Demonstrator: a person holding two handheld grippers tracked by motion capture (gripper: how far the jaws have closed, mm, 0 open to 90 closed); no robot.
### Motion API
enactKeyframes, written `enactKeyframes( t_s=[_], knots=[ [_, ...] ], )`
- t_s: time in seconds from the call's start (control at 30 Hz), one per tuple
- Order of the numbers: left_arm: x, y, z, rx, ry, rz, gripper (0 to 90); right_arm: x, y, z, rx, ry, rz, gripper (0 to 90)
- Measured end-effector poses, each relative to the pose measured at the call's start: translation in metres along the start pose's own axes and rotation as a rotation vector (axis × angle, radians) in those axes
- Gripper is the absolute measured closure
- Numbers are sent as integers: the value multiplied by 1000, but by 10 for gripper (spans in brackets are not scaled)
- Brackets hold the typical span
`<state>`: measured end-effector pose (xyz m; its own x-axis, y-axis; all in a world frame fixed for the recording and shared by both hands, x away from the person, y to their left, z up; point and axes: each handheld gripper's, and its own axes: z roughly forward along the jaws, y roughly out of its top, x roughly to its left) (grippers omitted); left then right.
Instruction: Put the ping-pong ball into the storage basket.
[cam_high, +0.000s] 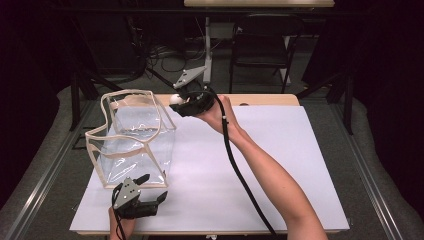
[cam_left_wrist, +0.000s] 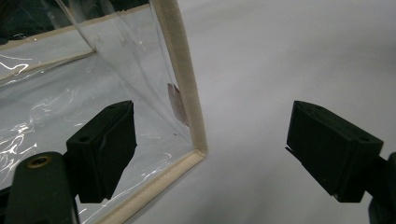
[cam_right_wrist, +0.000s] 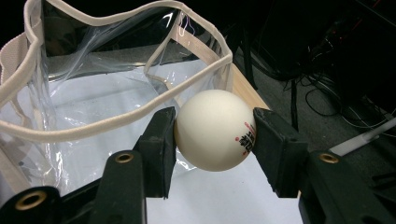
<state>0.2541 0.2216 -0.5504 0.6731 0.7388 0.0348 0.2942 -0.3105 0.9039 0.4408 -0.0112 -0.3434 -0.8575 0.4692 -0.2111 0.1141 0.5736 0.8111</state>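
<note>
A clear plastic bag (cam_high: 131, 137) with cream trim stands open-topped at the table's left. My right gripper (cam_high: 176, 101) is shut on a white ball (cam_high: 175, 99) with red and black print and holds it in the air beside the bag's far right rim. In the right gripper view the white ball (cam_right_wrist: 215, 129) sits squeezed between both pads, with the clear plastic bag's rim (cam_right_wrist: 116, 121) just beyond. My left gripper (cam_high: 154, 187) rests open near the table's front edge. Its jaws straddle the clear plastic bag's bottom corner (cam_left_wrist: 196, 151) without touching.
A white sheet (cam_high: 260, 165) covers the wooden table. Behind the table stand a black chair (cam_high: 260, 45) and a white post (cam_high: 207, 50) amid floor cables. A cable (cam_high: 240, 170) trails from the right gripper along the person's forearm.
</note>
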Motion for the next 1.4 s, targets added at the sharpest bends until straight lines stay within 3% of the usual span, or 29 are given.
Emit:
enactKeyframes(
  t_s=[1.03, 1.4],
  knots=[
    [1, 0, 0, -4, -1, -8, 159, 22, 36, 28, 43, 71, -55, 510],
    [1, -1, 1, -5, -1, -8, 159, 33, 41, 40, 65, 94, -66, 509]
  ],
)
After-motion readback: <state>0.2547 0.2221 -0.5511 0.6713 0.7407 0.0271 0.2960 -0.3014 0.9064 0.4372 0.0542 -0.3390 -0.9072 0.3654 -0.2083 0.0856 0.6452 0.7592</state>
